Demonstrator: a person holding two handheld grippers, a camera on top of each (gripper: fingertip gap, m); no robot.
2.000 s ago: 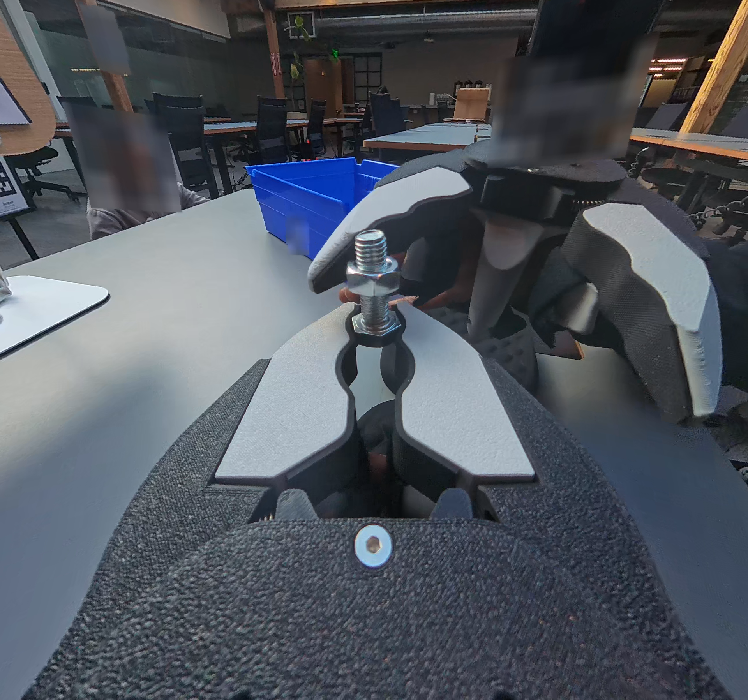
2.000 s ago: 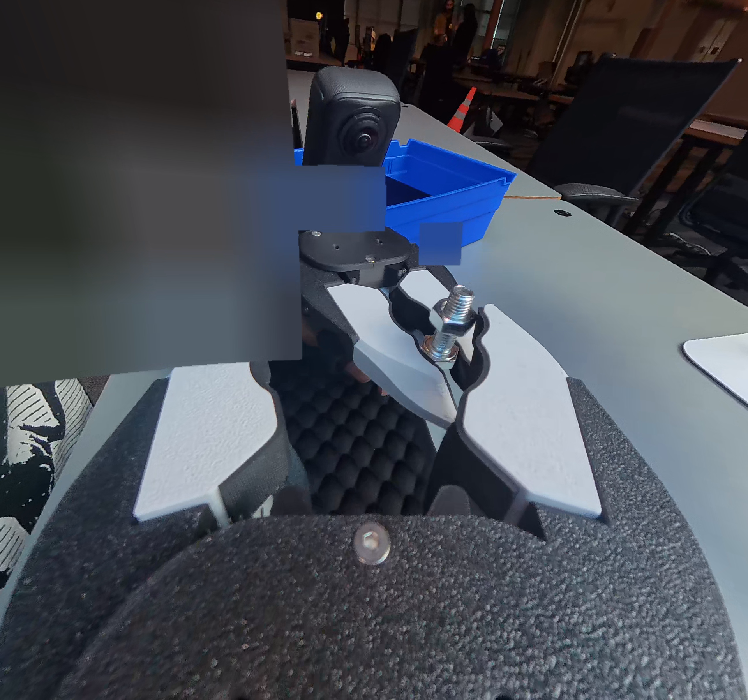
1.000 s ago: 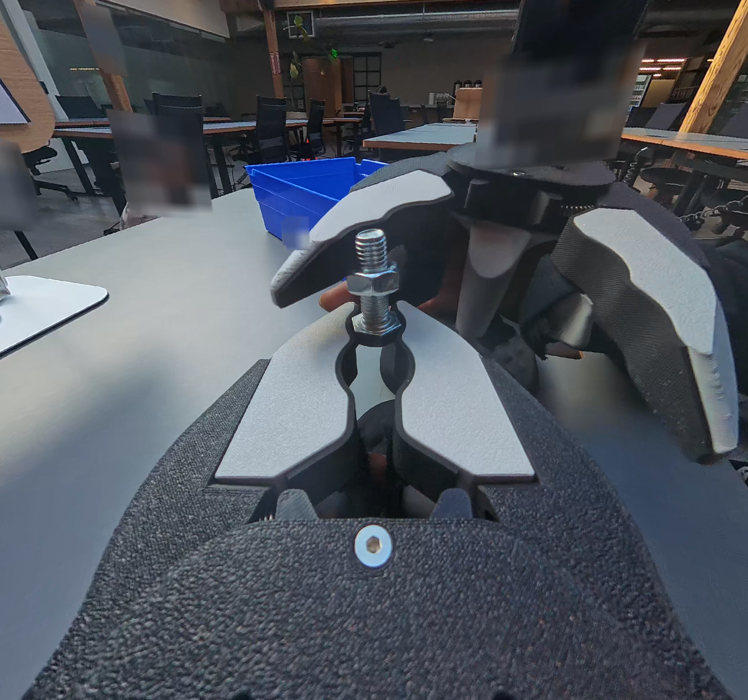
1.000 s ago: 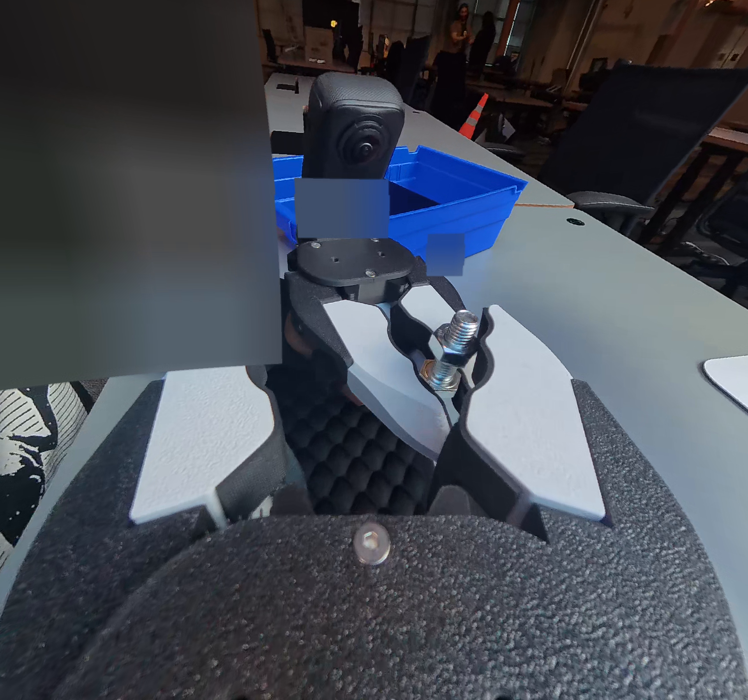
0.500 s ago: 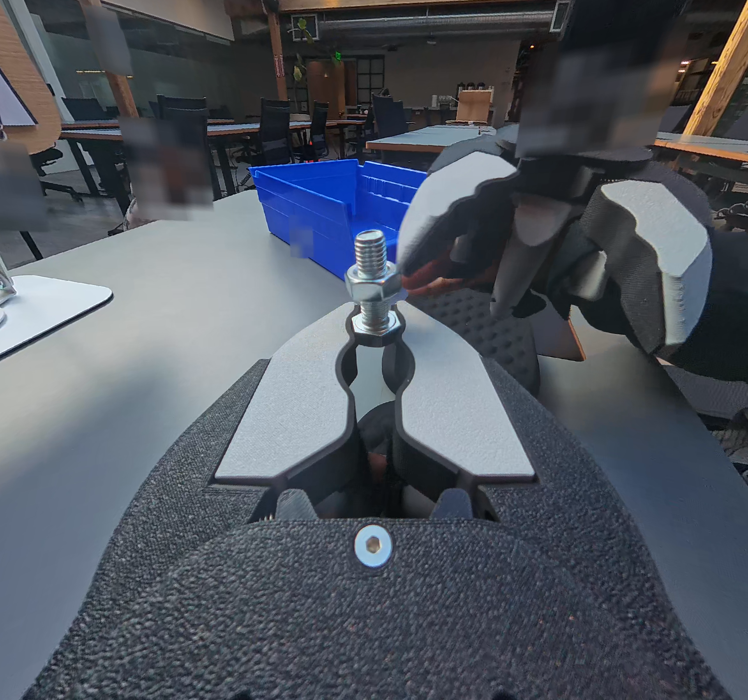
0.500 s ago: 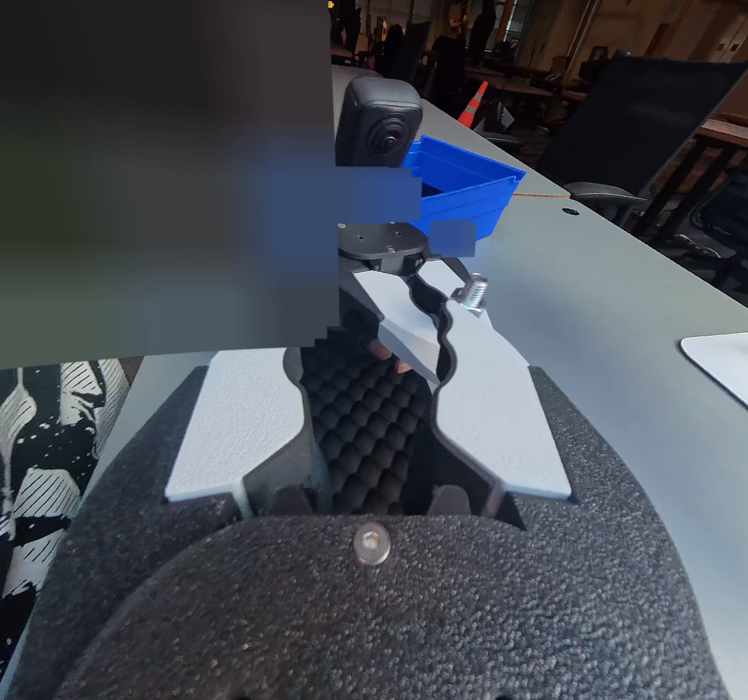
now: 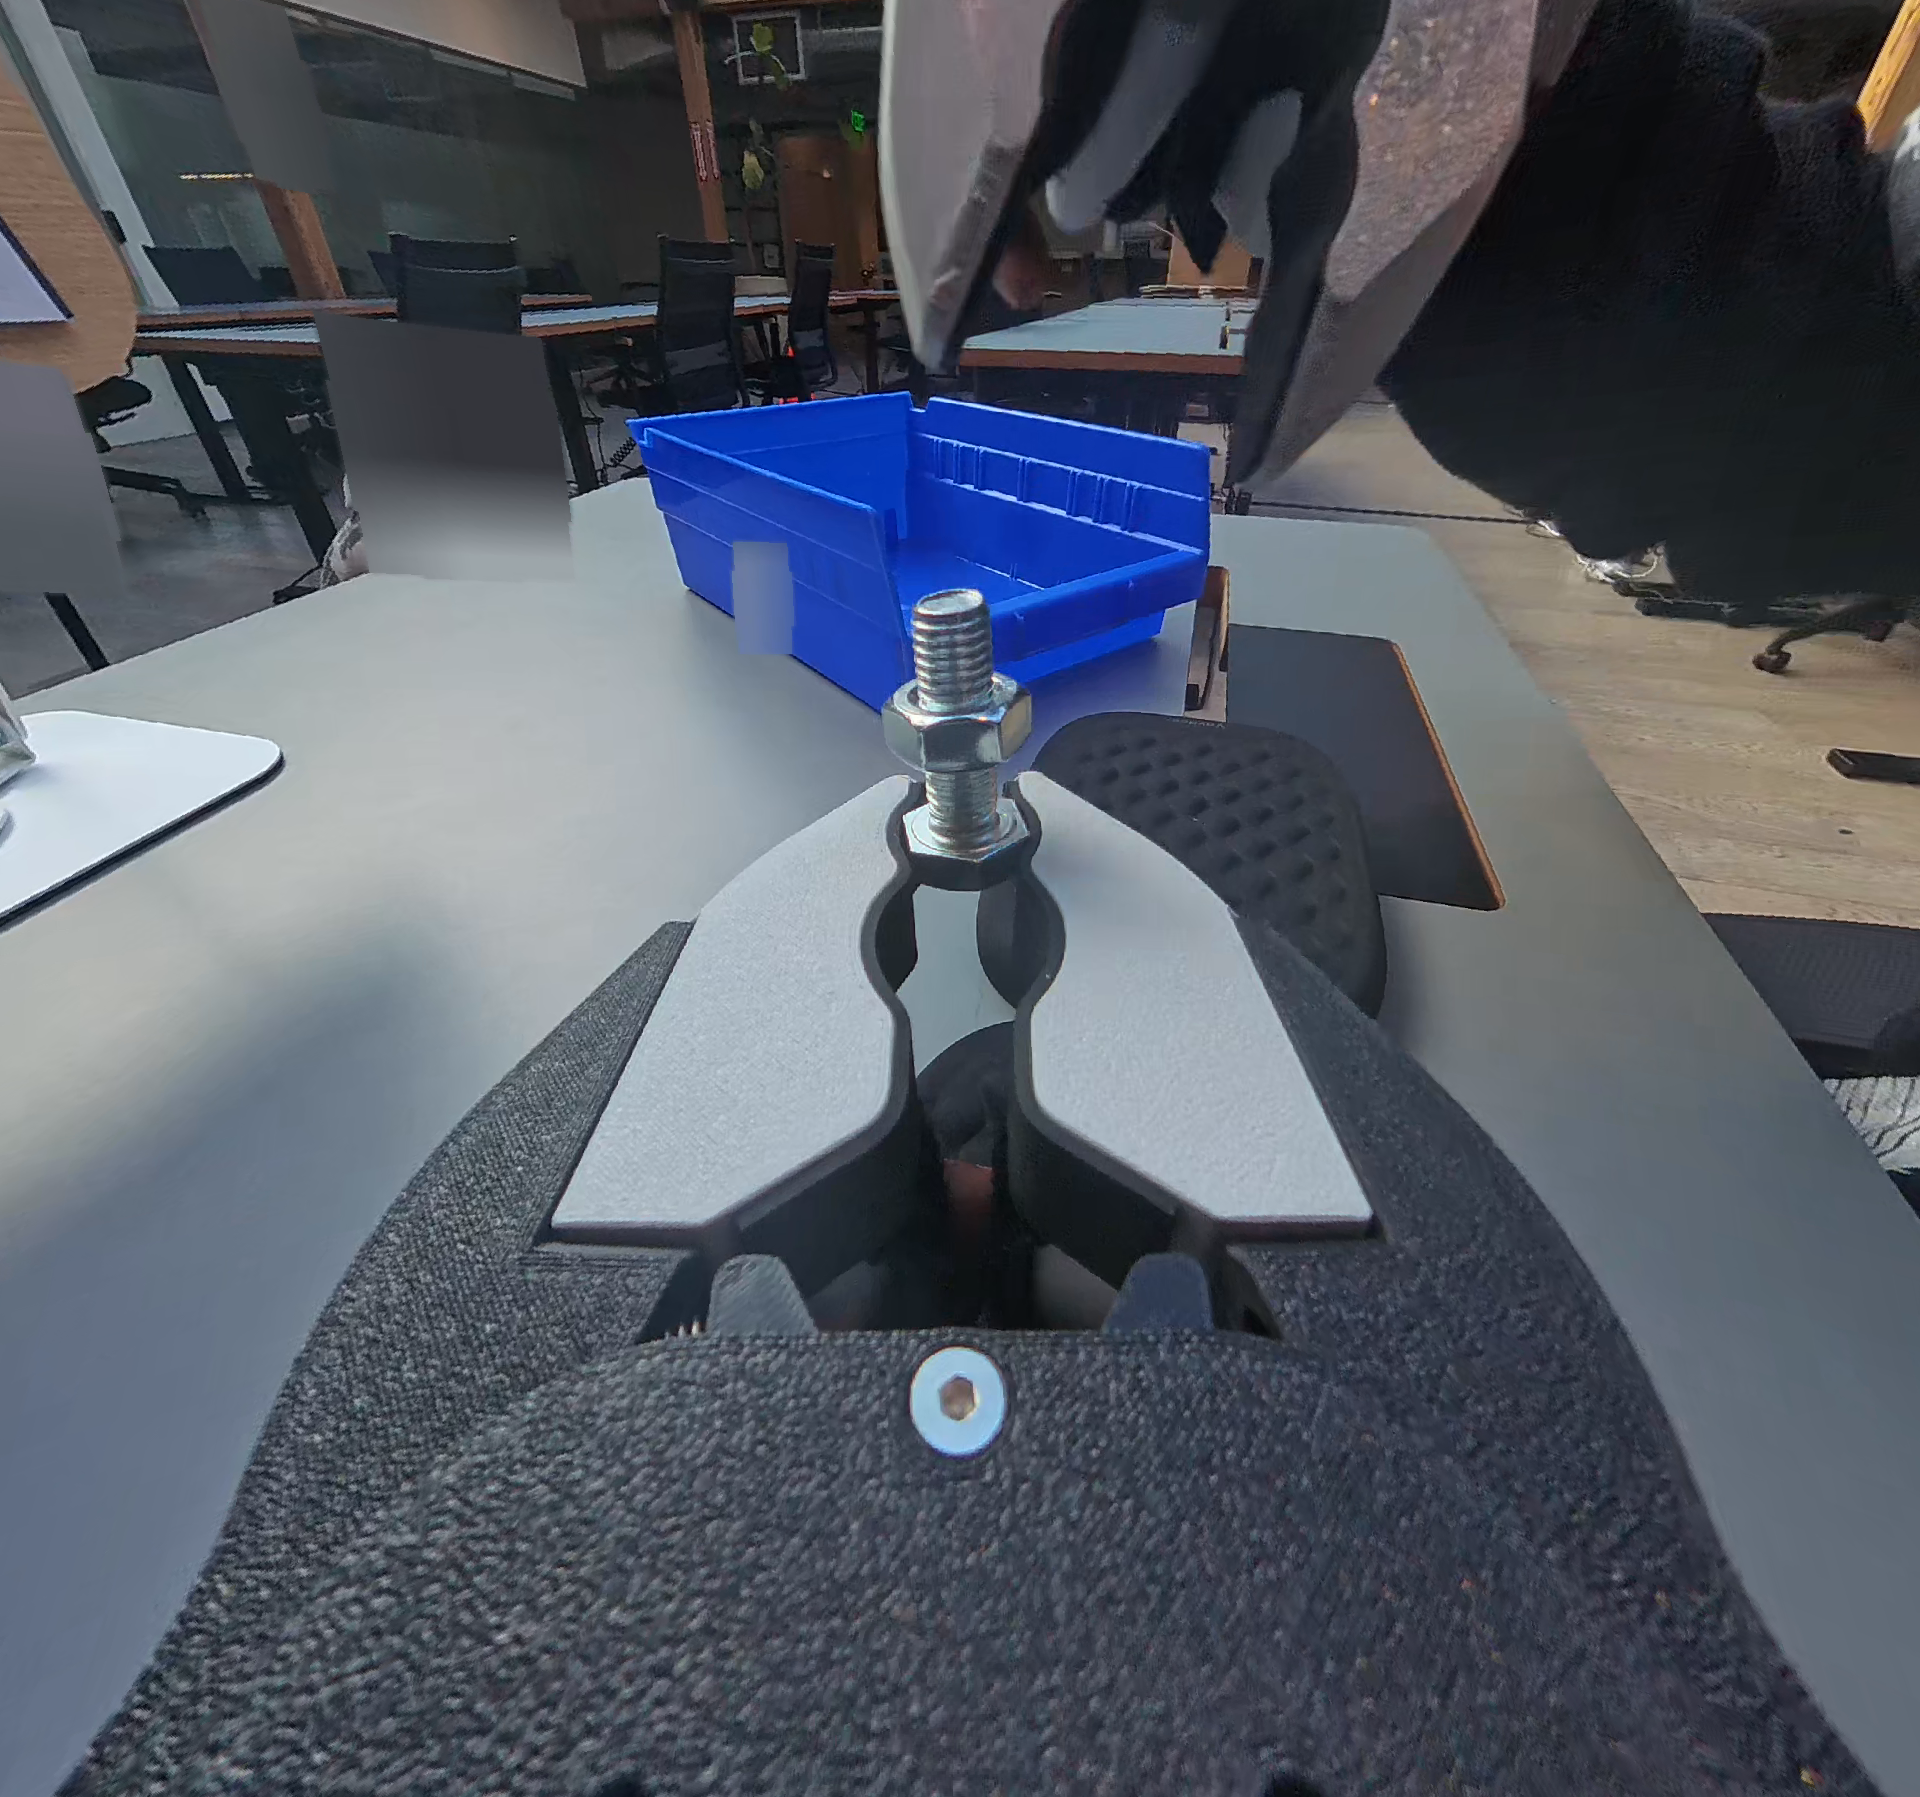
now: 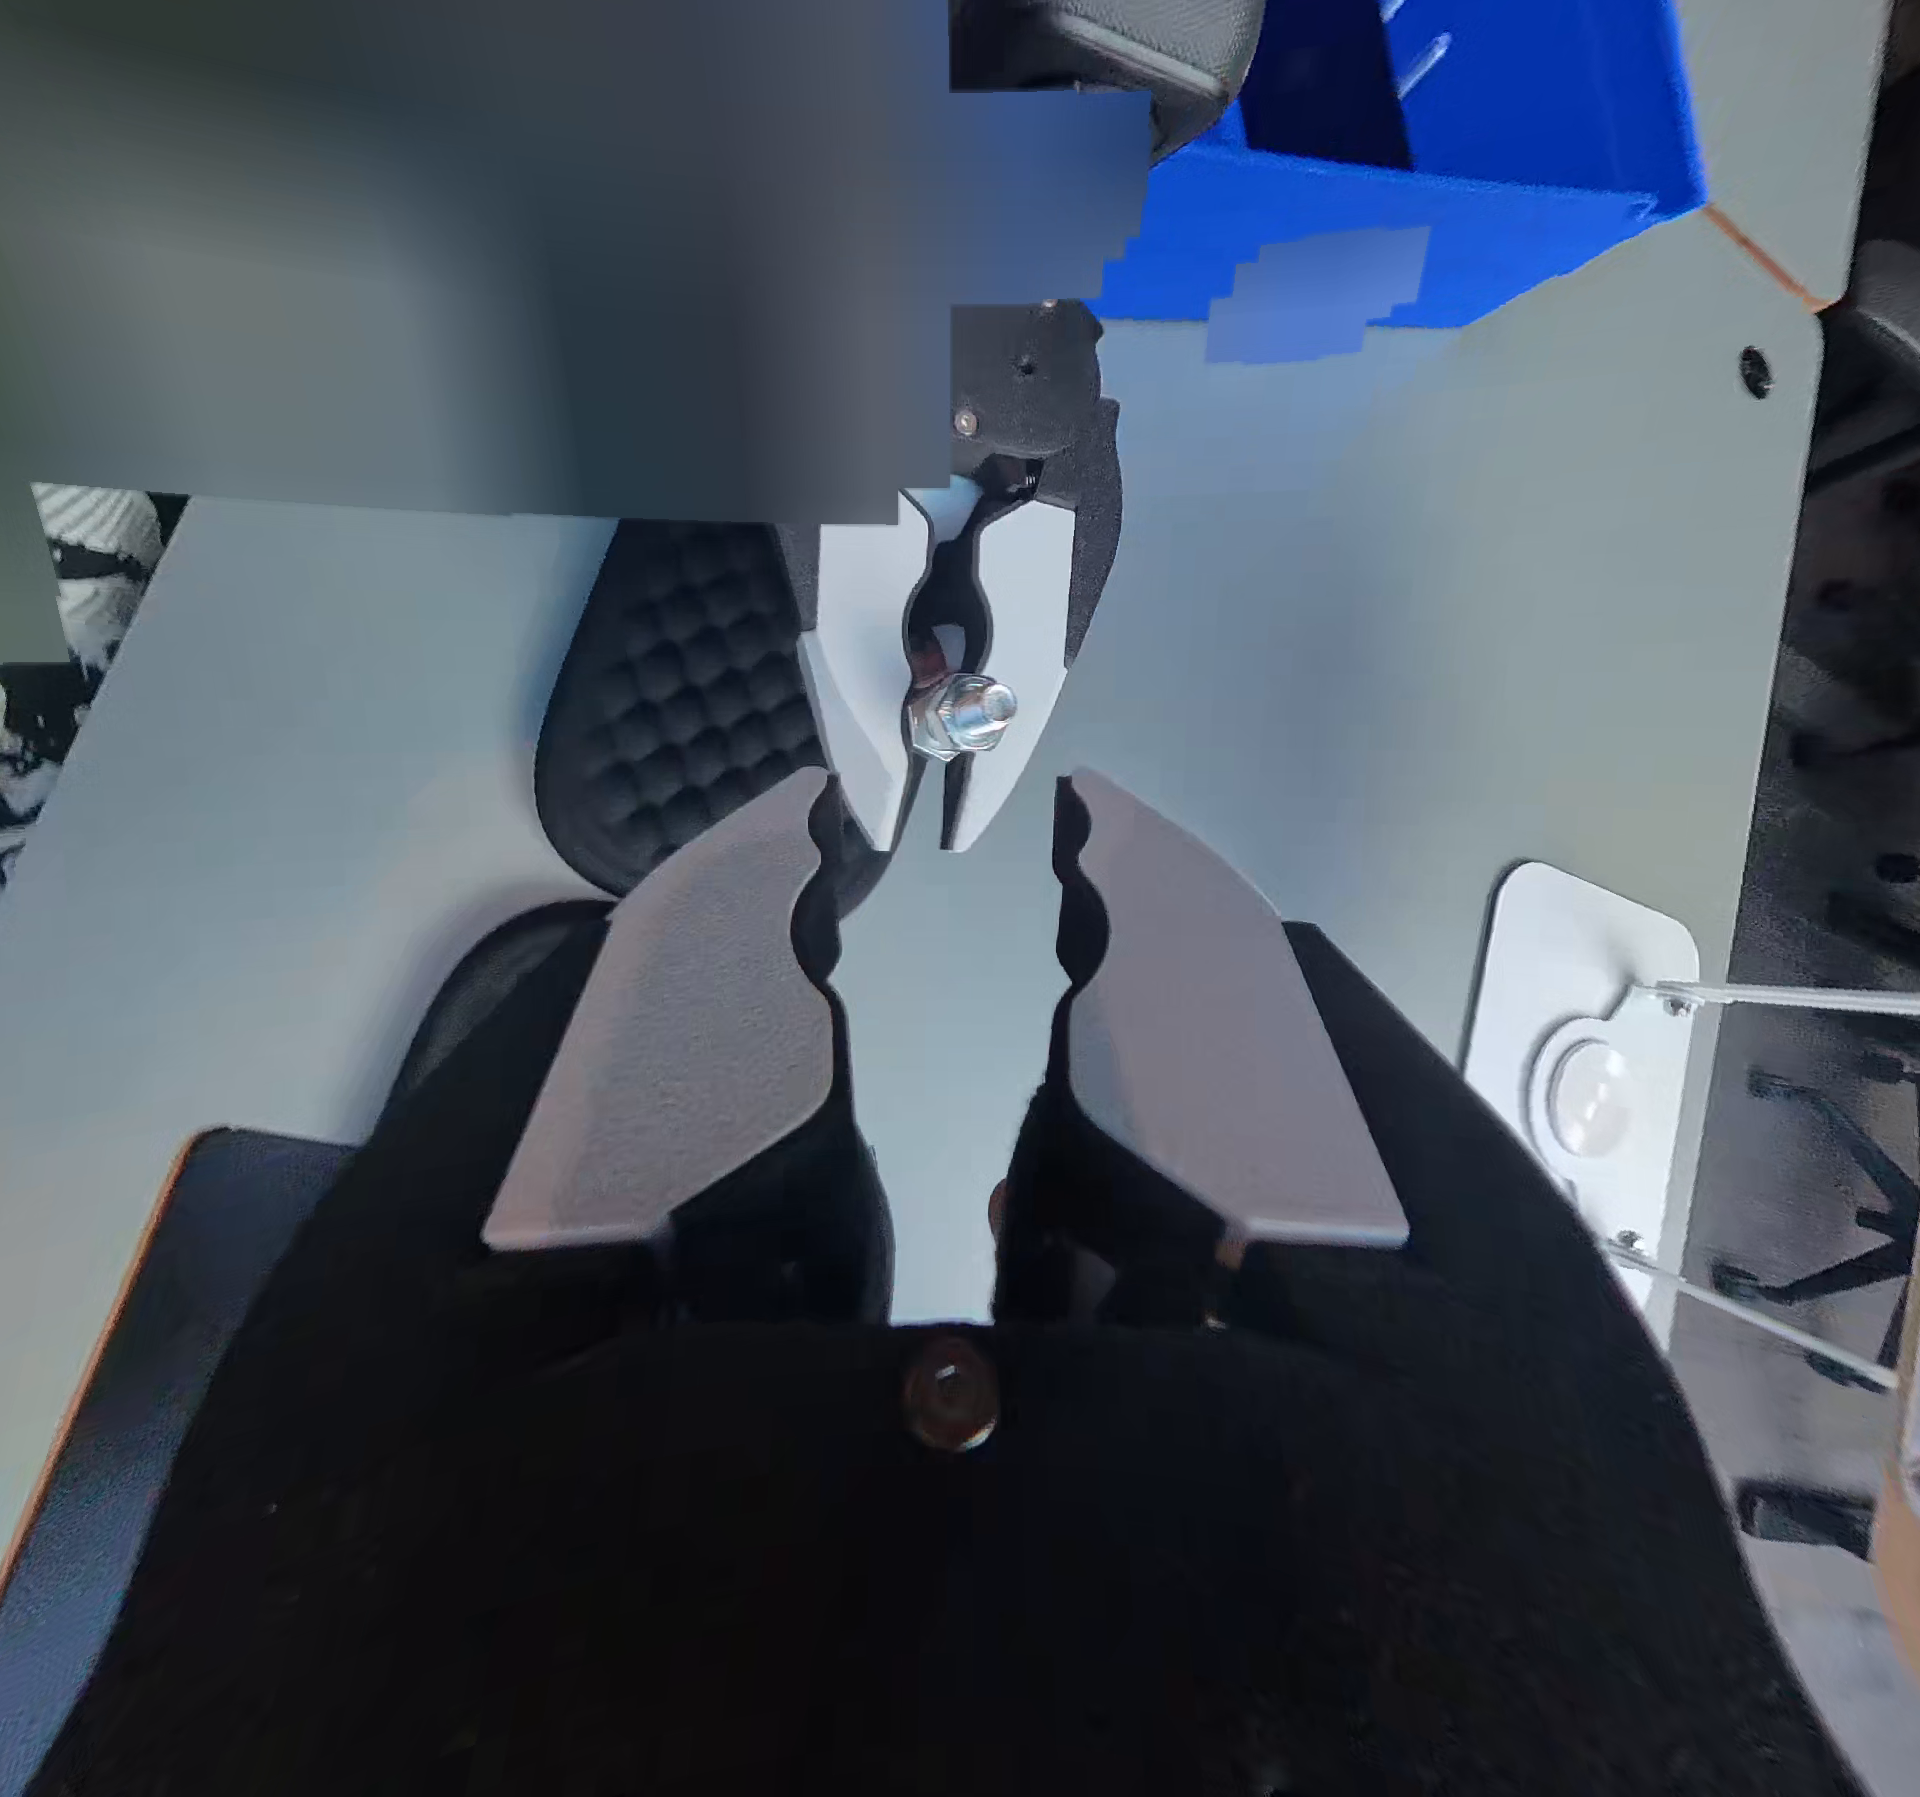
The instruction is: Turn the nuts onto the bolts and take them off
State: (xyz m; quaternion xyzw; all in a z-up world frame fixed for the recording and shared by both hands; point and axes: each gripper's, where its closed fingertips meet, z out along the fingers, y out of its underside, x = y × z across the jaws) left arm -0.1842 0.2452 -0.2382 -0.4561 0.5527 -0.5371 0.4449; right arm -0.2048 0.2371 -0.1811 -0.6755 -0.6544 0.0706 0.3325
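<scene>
While the left gripper [image 7: 961,838] is closed around the head end of the bolt [image 7: 954,667], the bolt stands upright between its fingertips, with the threaded shaft pointing up. Its two grey fingers [image 7: 774,1009] meet at the front and clamp the hexagonal part at the bottom of the shaft. A hex nut [image 7: 956,727] sits on the thread a little above the fingertips, with some bare thread showing below it and more thread free above it.

The right gripper [image 8: 940,802] is above the bolt and looks down at it. Its fingers [image 8: 696,1009] are spread apart and hold nothing; the gap between them is wider than the nut. In the right wrist view the bolt [image 8: 961,713] and the nut lie just beyond the tips of these fingers, near but not touching. In the left wrist view the same gripper [image 7: 1091,397] appears at the top of the picture, well above the end of the thread, blurred and with the two tips pointing downward.

Behind the bolt on the grey table [image 7: 364,760] stands an open blue plastic bin [image 7: 935,511]. A black pad with a dimpled foam surface [image 7: 1226,833] lies just to the right of the left gripper, and beyond it a dark flat mat with an orange edge [image 7: 1340,760]. At the left edge of the table there is a white plate-like base [image 7: 114,791]. I cannot tell what is inside the bin.
</scene>
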